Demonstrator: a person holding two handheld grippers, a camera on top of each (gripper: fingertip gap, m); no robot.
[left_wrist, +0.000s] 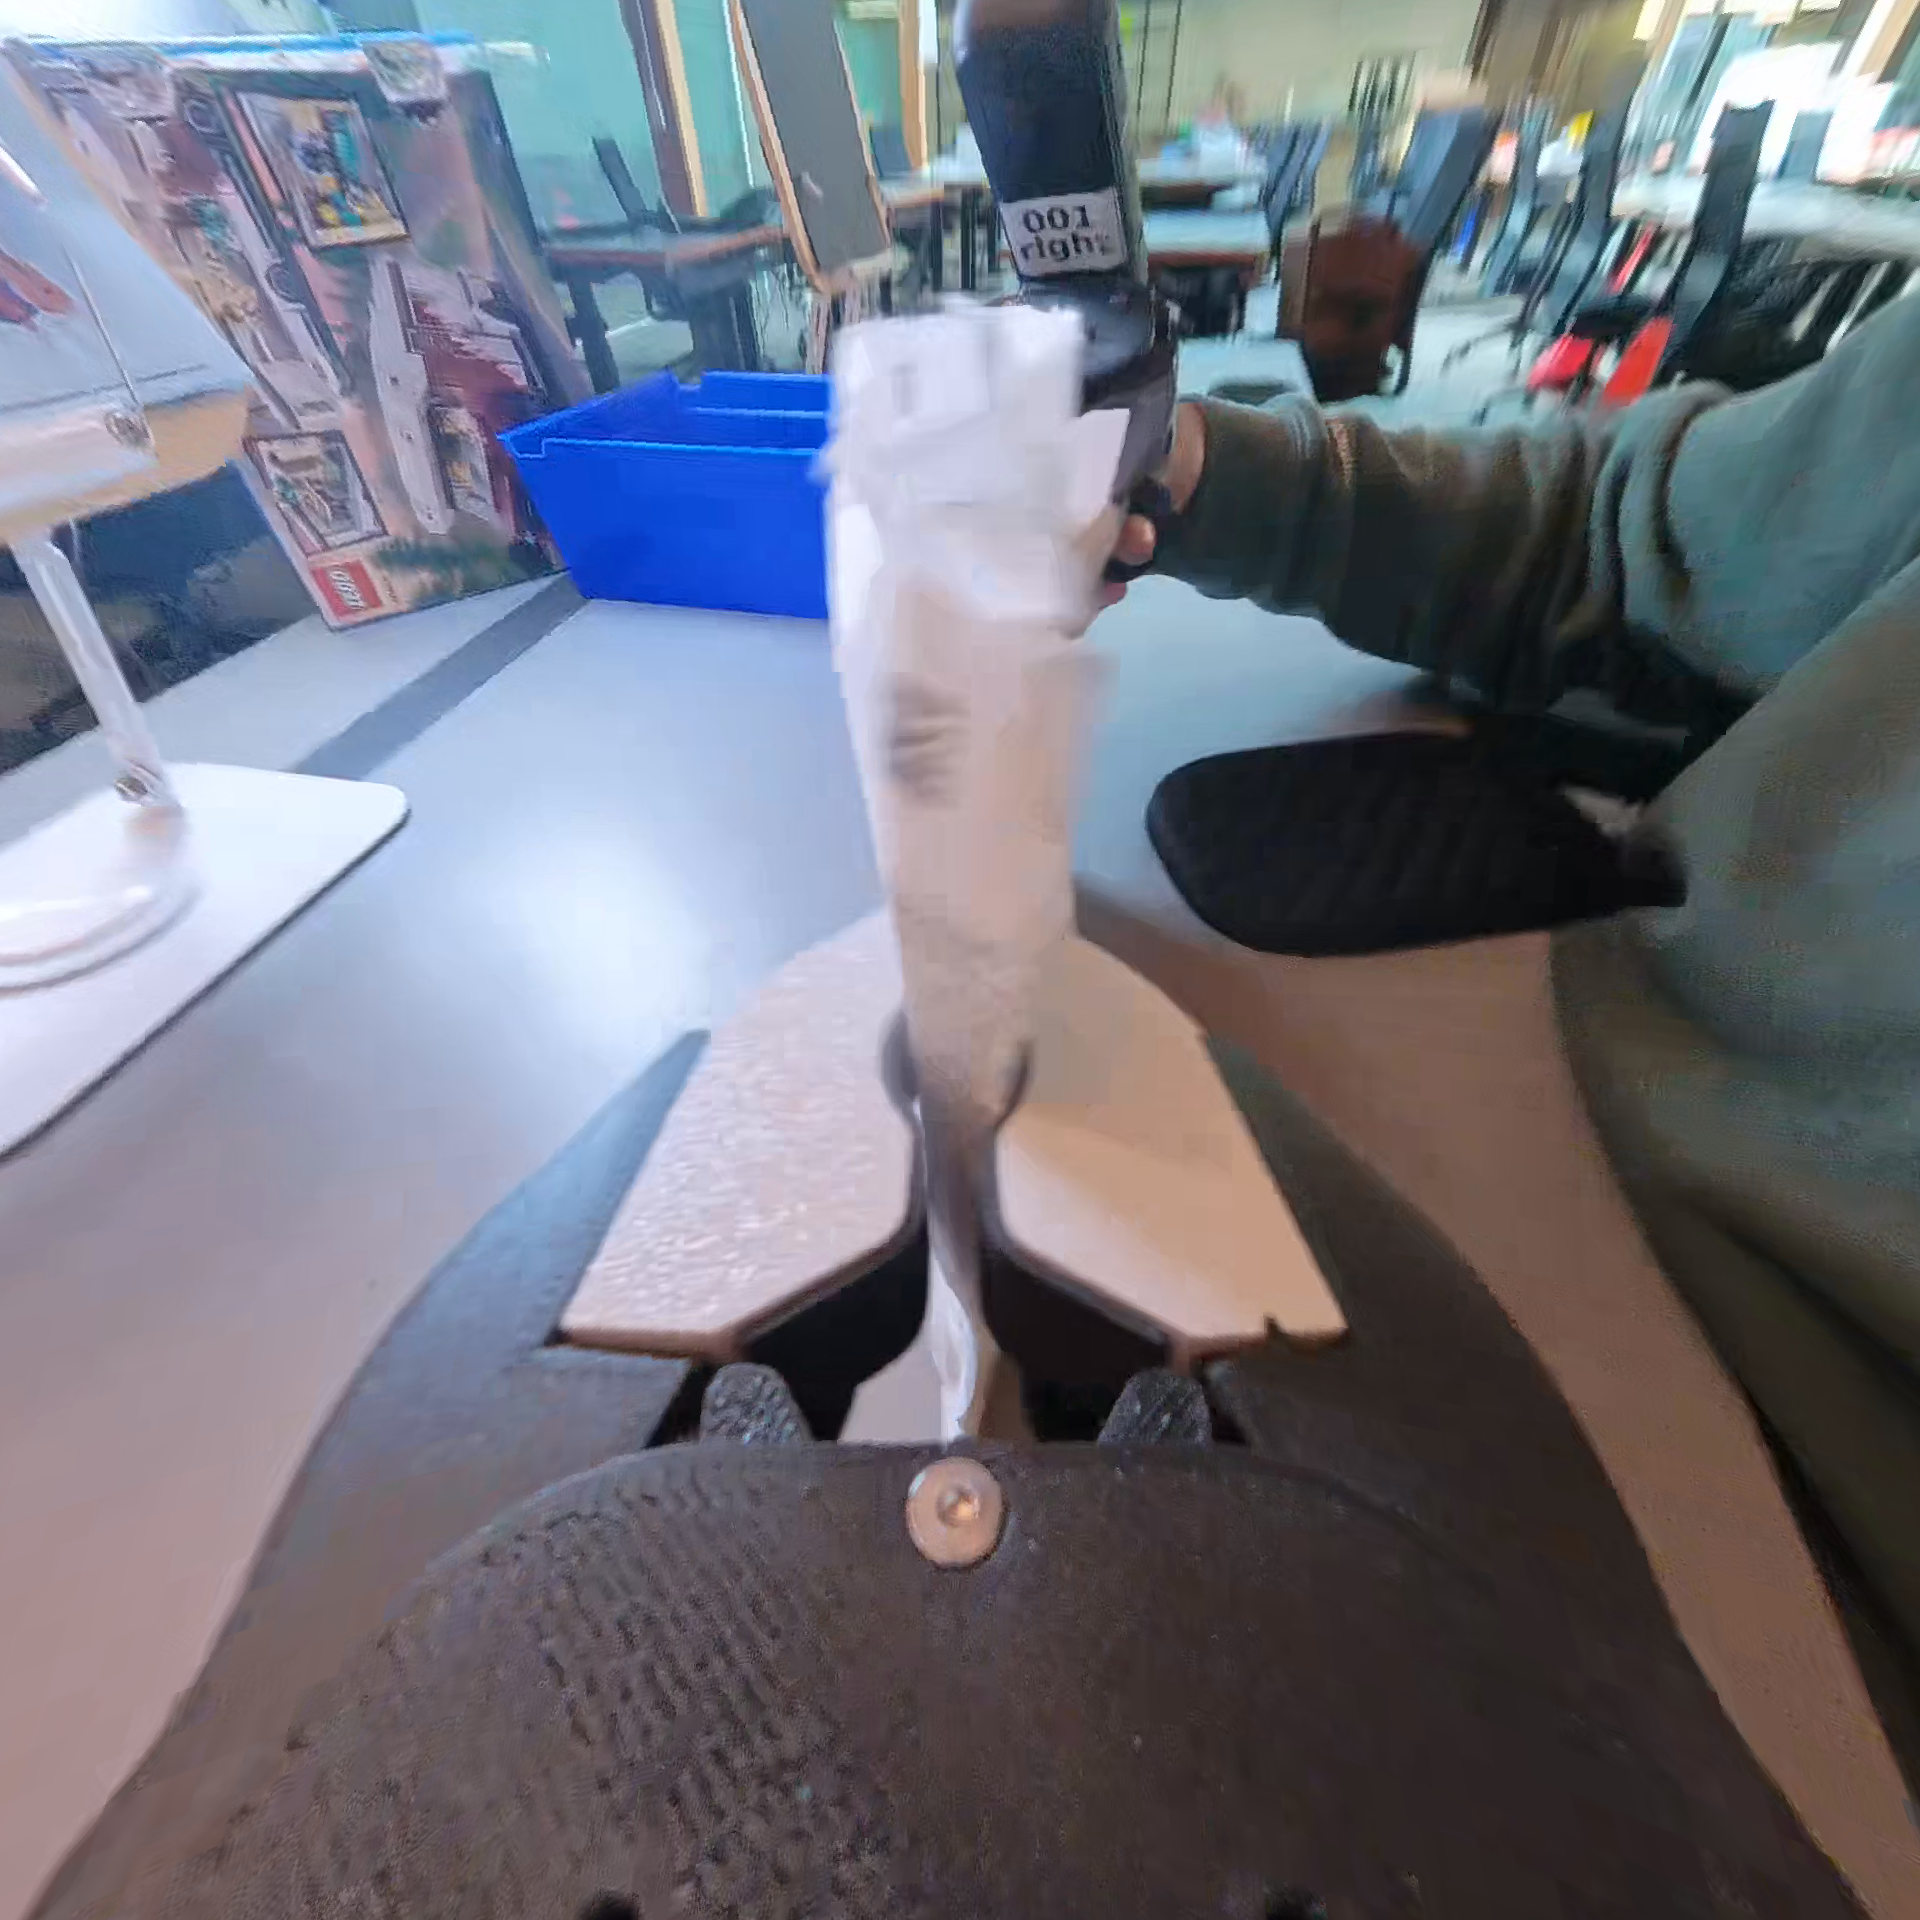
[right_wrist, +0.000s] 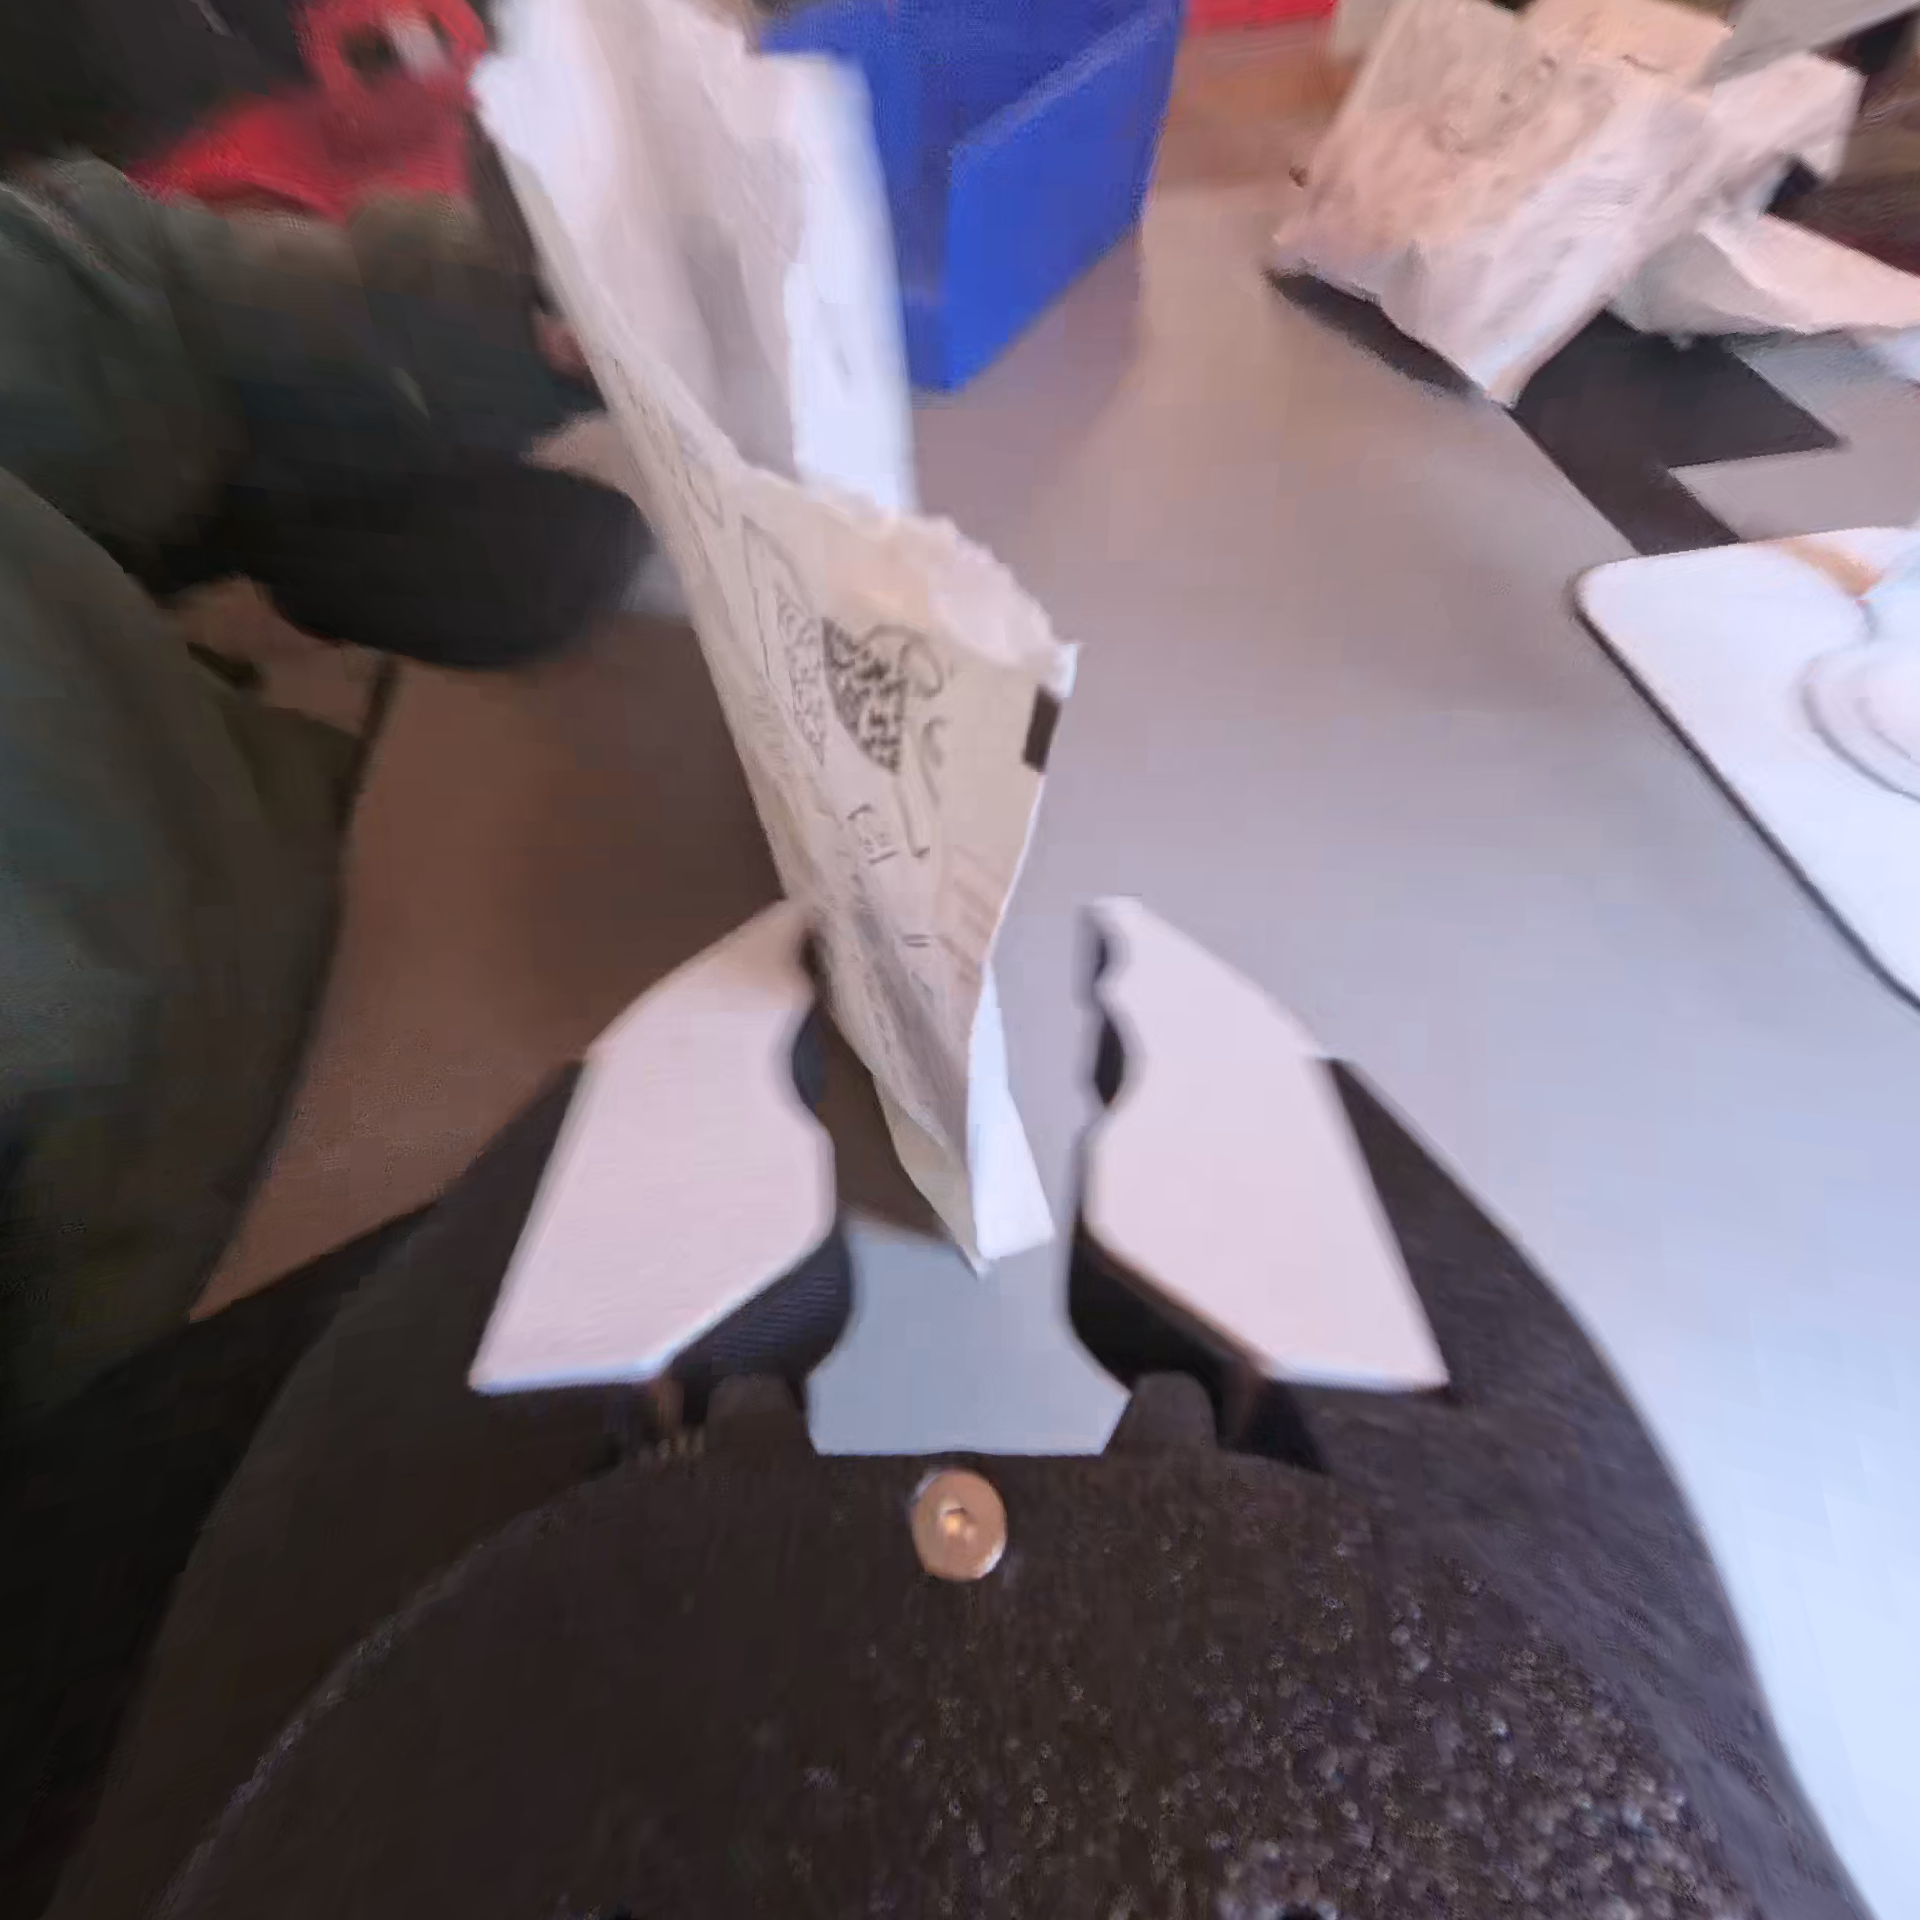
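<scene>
A grey table (left_wrist: 582, 831) fills most of both views, crossed by a dark strip and reaching back to a large printed cardboard box (left_wrist: 312, 343) standing upright at the far left. Beside that box sits a blue plastic bin (left_wrist: 675, 499), and at the left edge a white flat base (left_wrist: 187, 883) carries a clear stand. In the right wrist view a crumpled white bag (right_wrist: 1538, 197) lies on the table well beyond the fingers, apart from the bin. A person's green sleeve (left_wrist: 1455, 540) reaches in from the right, above a black padded armrest (left_wrist: 1382, 842). The left gripper (left_wrist: 961, 1081) is clenched on a white paper bag (left_wrist: 966, 665), its two pale fingers (left_wrist: 769, 1174) pressed against the bag's narrow pinched end, so that the bag stands up and away from the fingers, blurred, above the table. The bag's far end lies at the right gripper (right_wrist: 951, 997), whose fingers (right_wrist: 686, 1153) stand apart: the printed paper touches the left-hand finger, while bare table shows between the paper and the other finger, so this claw is released and not clamping the bag. A small dark tab (right_wrist: 1039, 738) sits on the paper's edge.
</scene>
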